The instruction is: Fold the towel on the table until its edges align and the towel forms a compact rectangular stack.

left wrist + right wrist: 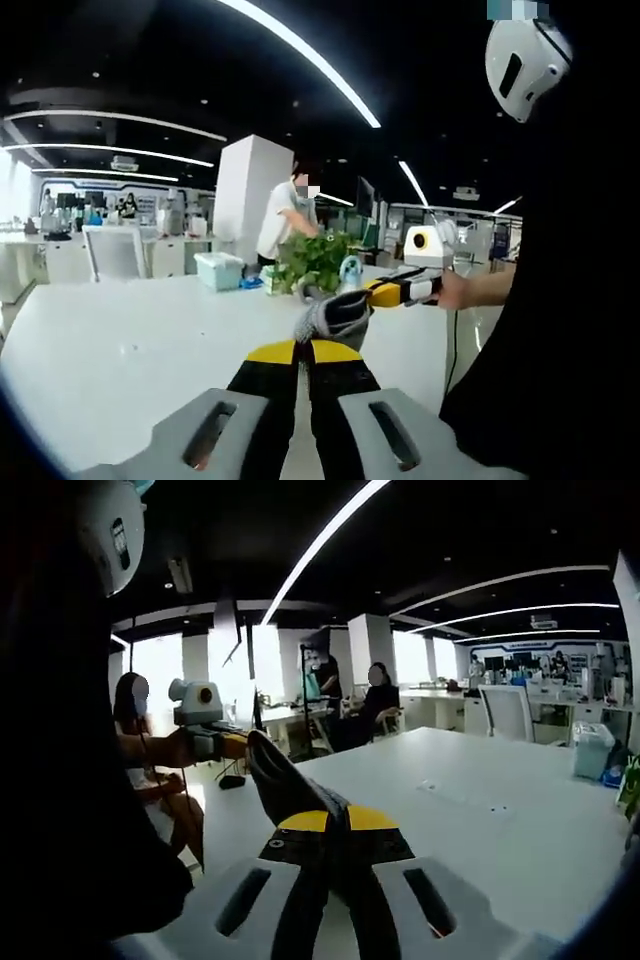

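Left gripper view has a plant (315, 262) and a blue-lidded box (219, 270) at the desk's (120, 350) far edge; right gripper view has seated people (378, 705) past it instead. Towel (335, 315) is stretched in the air between both grippers. Left gripper (303, 352) and right gripper (338, 820) each have jaws clamped on a towel end.
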`<state>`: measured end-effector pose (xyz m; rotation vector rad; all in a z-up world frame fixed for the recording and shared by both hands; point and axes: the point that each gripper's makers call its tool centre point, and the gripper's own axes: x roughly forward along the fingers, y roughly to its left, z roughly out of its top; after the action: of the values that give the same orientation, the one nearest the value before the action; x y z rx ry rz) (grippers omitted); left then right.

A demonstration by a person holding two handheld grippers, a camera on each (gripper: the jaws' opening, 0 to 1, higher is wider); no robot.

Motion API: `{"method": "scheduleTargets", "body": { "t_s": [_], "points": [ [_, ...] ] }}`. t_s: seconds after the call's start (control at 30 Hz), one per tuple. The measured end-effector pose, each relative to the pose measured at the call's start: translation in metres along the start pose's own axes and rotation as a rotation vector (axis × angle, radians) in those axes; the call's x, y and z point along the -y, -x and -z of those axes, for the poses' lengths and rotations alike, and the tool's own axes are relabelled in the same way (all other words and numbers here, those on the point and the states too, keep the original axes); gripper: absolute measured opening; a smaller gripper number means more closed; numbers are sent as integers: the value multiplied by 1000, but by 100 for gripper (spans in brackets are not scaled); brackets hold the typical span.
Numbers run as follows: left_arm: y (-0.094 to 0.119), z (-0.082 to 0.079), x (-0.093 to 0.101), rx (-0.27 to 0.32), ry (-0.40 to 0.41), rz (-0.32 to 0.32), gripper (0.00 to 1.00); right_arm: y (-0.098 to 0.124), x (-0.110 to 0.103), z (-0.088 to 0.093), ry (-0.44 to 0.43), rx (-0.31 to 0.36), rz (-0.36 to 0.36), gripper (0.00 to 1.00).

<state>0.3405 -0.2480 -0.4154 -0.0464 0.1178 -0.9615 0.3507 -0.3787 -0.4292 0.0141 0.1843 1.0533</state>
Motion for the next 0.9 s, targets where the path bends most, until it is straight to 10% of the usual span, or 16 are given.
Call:
{"method": "scheduleTargets", "body": {
  "t_s": [0.9],
  "points": [
    [-3,45,-38,-83,229,-45,3,-34,25,35,-240,-71,-84,1]
  ]
}}
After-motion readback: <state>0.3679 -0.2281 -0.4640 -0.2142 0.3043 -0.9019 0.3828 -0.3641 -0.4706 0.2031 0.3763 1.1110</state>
